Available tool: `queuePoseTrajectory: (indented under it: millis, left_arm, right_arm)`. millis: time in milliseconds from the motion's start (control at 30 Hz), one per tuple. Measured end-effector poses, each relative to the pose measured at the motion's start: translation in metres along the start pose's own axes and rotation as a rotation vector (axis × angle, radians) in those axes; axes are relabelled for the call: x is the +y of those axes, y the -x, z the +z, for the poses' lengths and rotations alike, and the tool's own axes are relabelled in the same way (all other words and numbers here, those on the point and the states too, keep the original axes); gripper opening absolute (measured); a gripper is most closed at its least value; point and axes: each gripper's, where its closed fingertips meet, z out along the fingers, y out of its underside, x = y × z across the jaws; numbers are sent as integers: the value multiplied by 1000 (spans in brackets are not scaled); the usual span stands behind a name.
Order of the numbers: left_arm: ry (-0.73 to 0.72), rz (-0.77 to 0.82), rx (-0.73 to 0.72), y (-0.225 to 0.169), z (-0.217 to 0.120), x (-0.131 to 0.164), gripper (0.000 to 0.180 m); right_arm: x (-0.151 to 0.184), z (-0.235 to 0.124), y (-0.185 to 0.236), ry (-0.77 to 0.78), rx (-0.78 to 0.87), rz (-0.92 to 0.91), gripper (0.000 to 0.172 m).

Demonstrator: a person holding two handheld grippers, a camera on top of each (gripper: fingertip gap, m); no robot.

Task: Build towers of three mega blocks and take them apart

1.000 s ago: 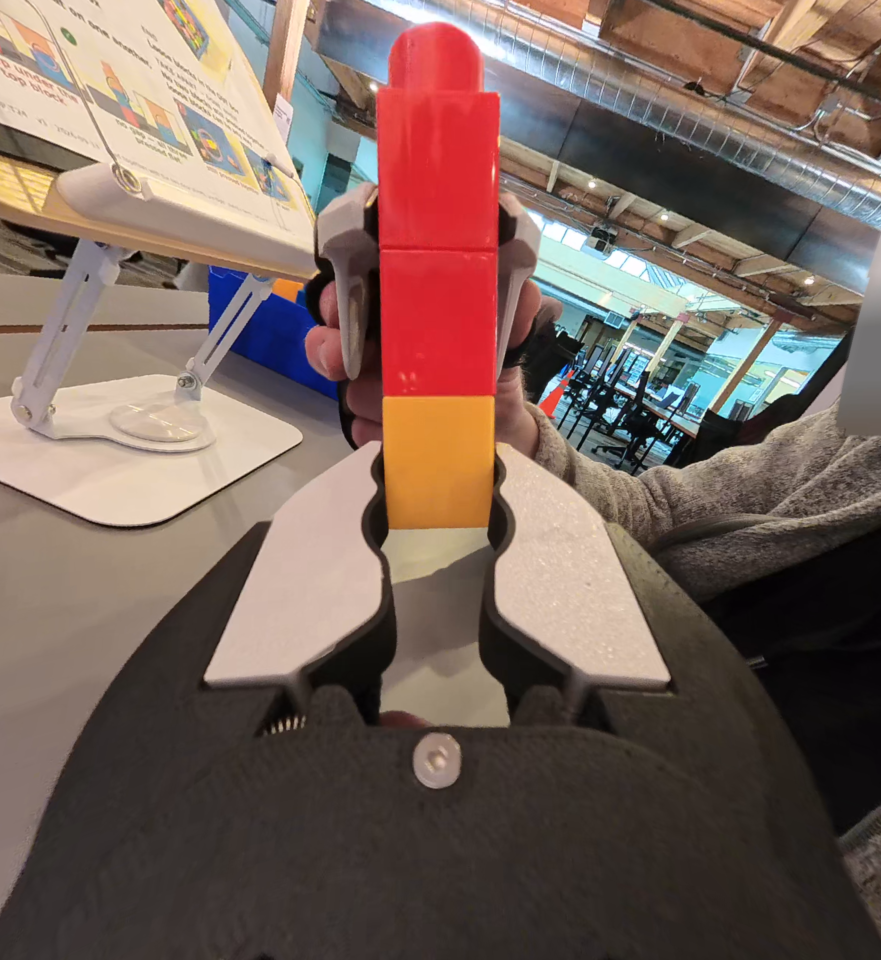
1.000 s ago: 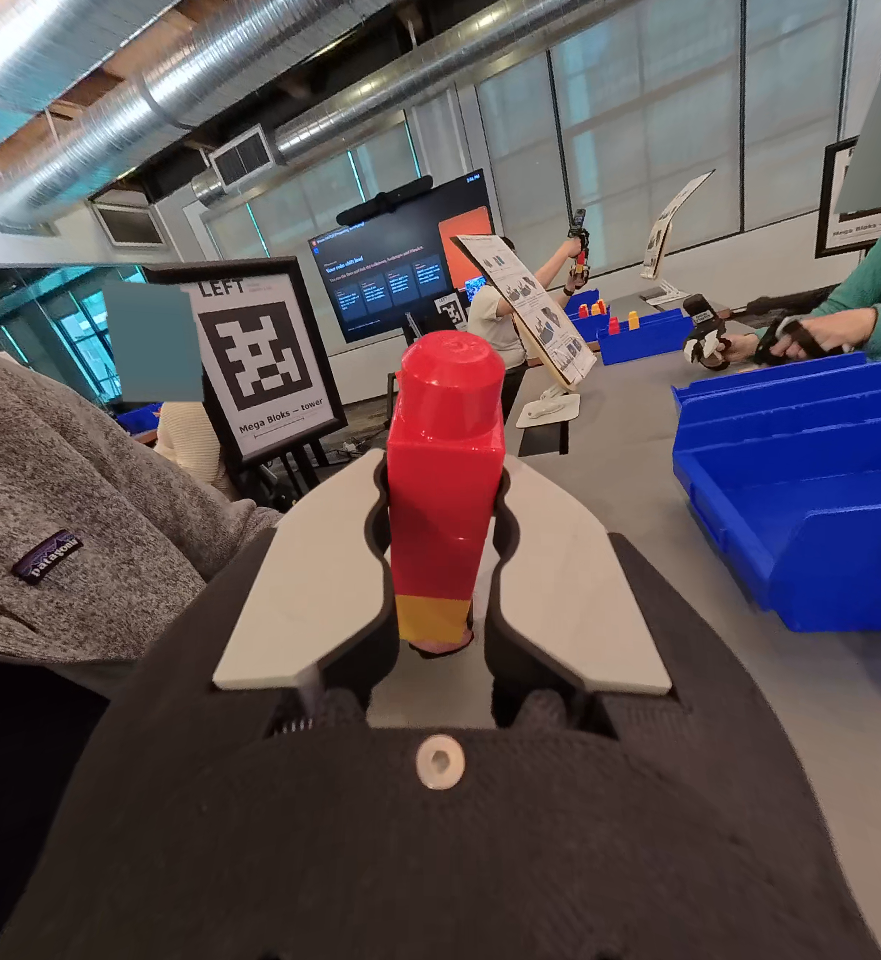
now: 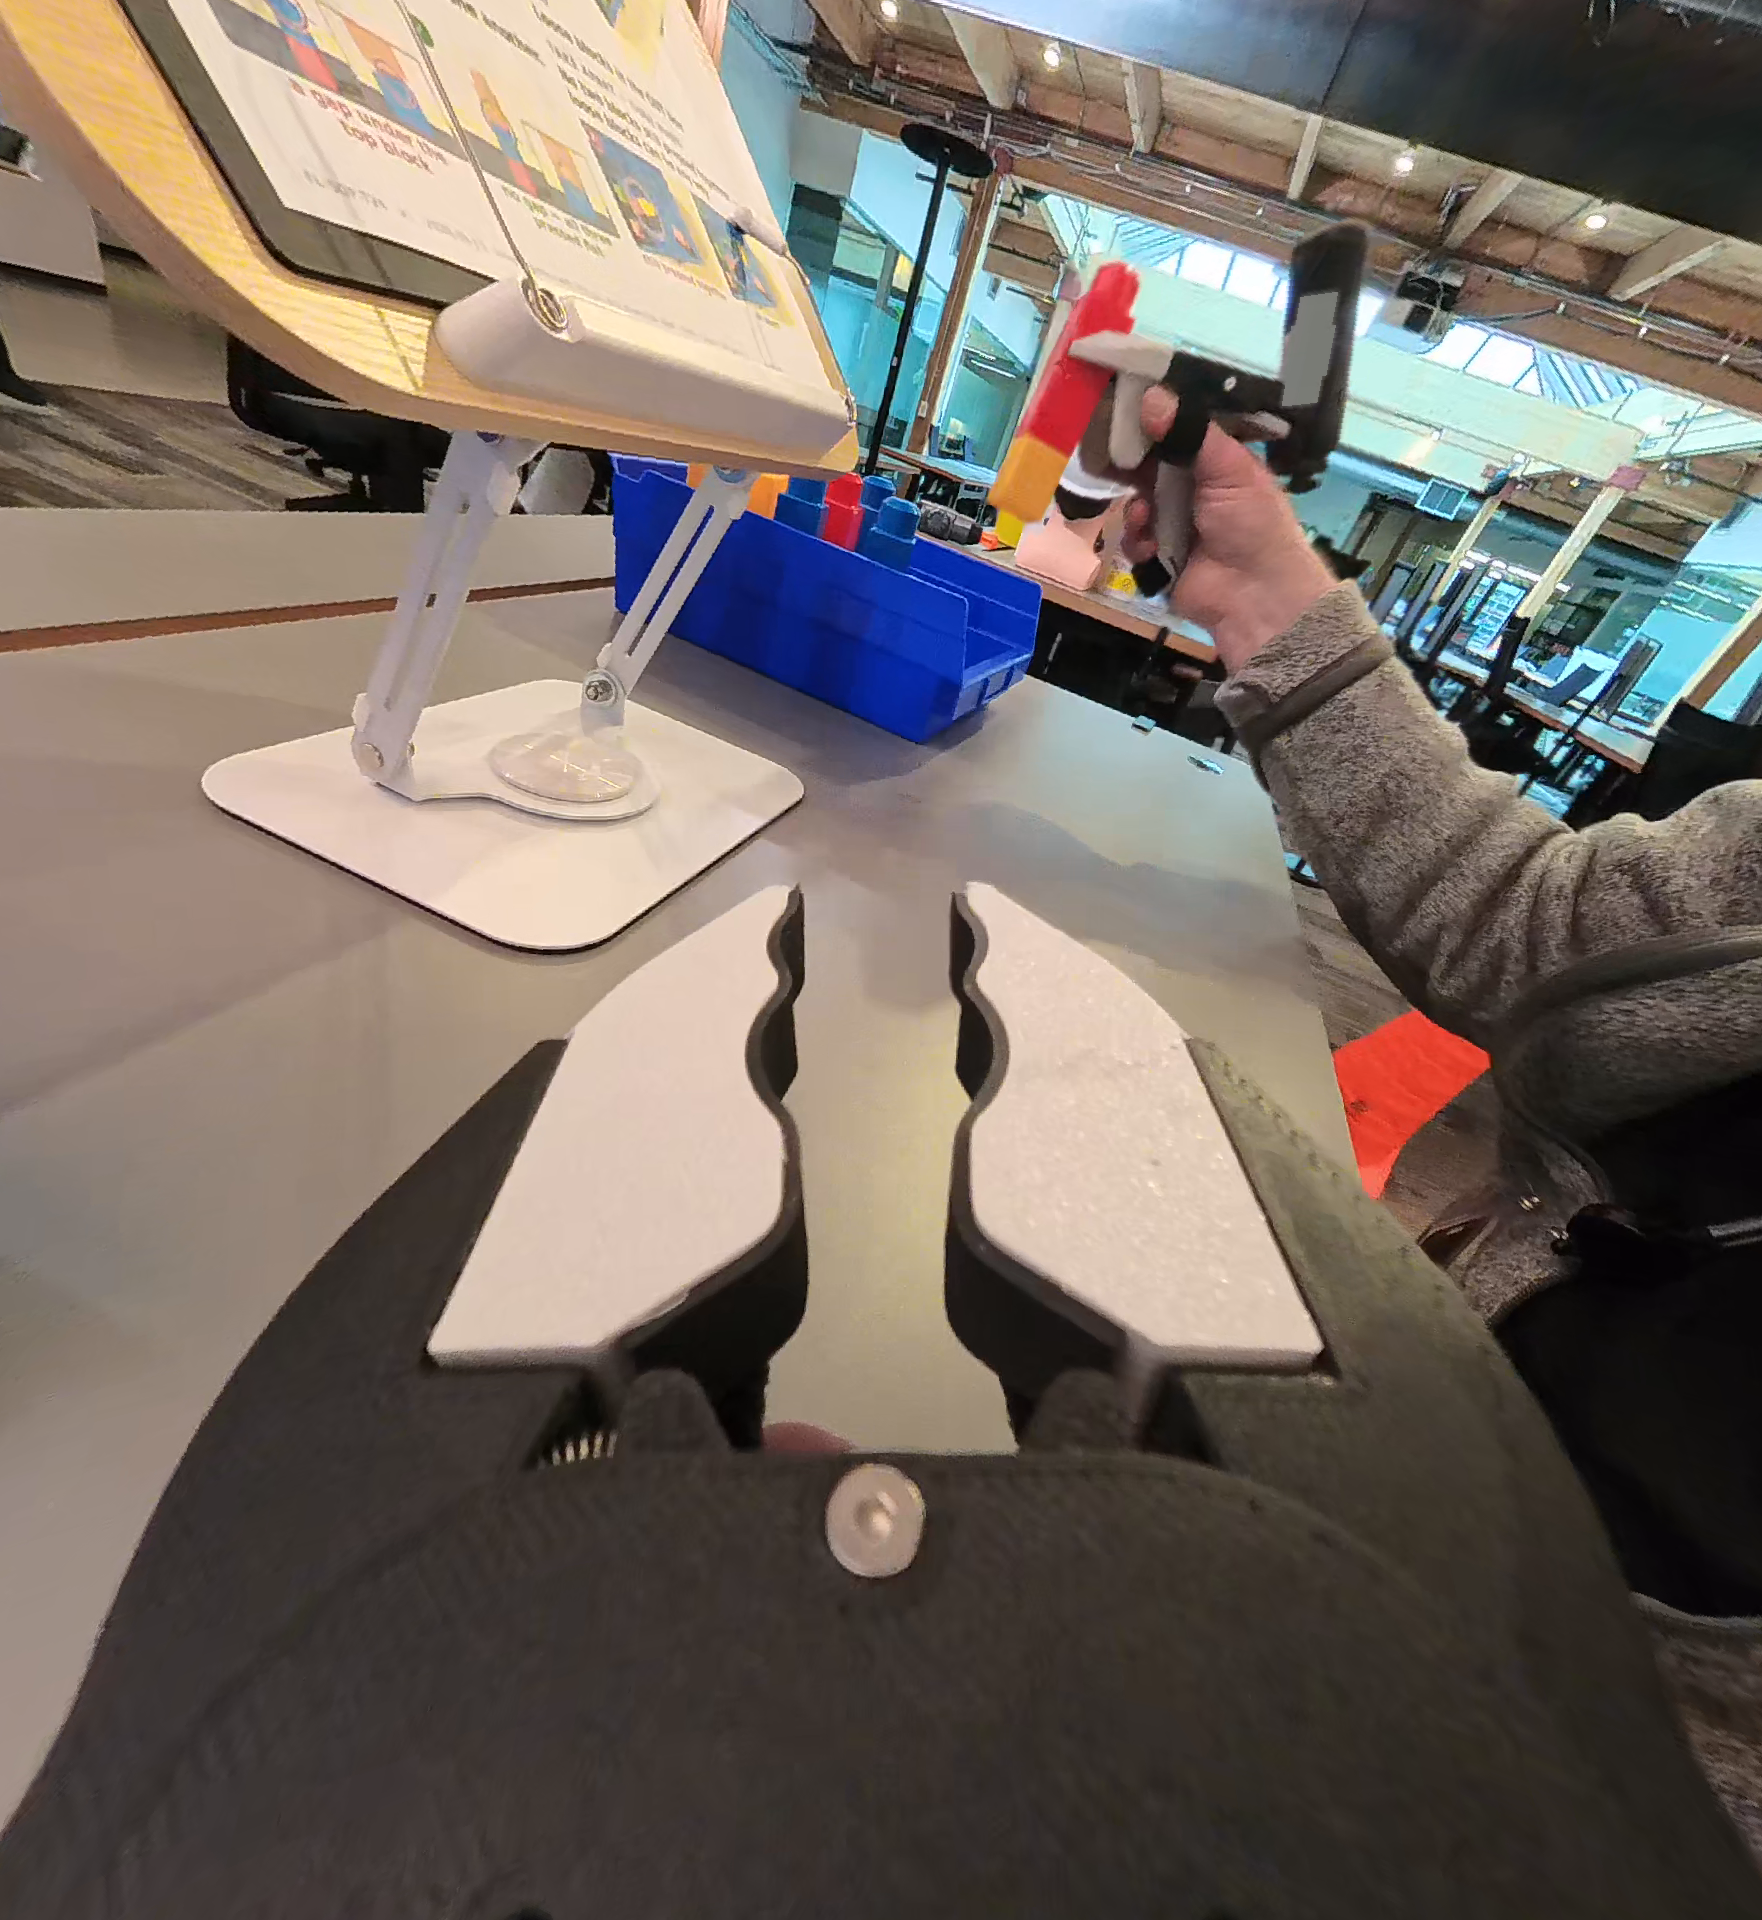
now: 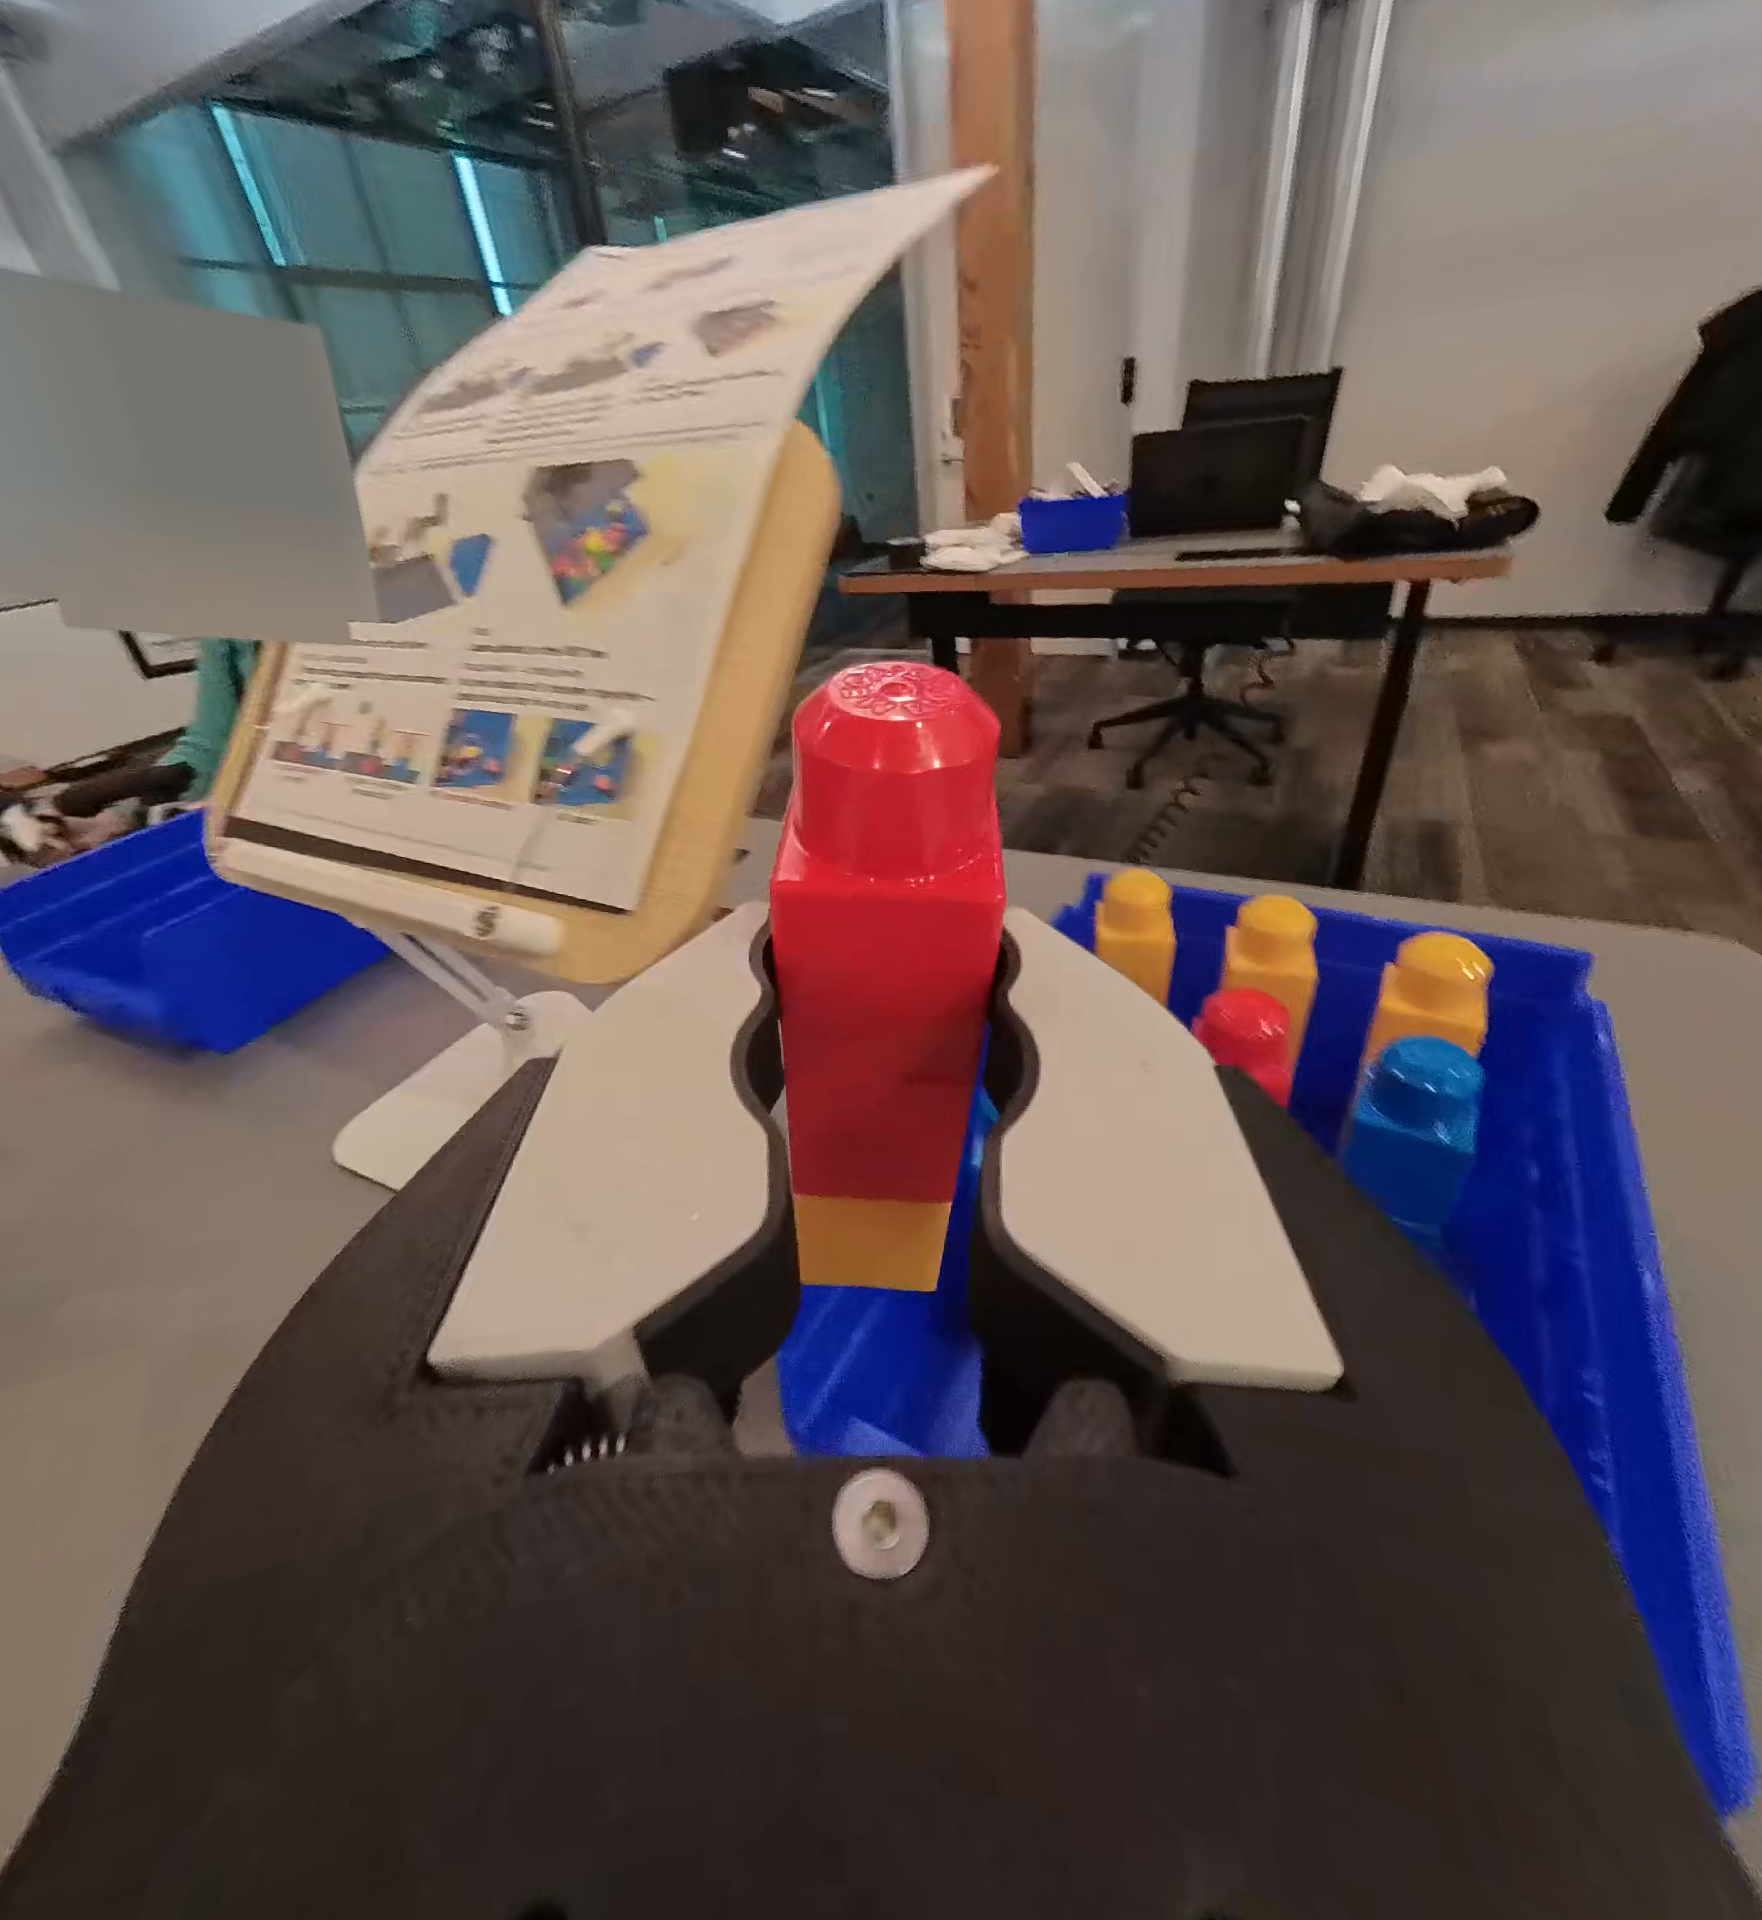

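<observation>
Your right gripper (image 4: 882, 1039) clamps a three-block tower (image 4: 882, 1049), two red blocks over a yellow one, both pads pressed to its sides, held in the air above the near end of the blue bin (image 4: 1542, 1247), where loose blocks (image 4: 1428, 1101) stand. Your left gripper (image 3: 877, 925) hovers over the grey table (image 3: 129, 935), jaws partly open and bare, near the white stand (image 3: 503, 831).

Your right gripper (image 4: 882, 997) clamped on a red-and-yellow block tower (image 4: 882, 1039), held above a blue bin (image 4: 1604, 1299); yellow, red and blue blocks (image 4: 1428, 1049) standing inside, instruction stand (image 4: 565, 665) at your left
</observation>
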Motion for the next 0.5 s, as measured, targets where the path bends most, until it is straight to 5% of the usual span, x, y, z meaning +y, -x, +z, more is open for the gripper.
queuePoseTrajectory:
  millis: [500]
  left_arm:
    - [1,-3,-1,1,0,2,23]
  right_arm:
    - [120,38,-98,311,299,65,37]
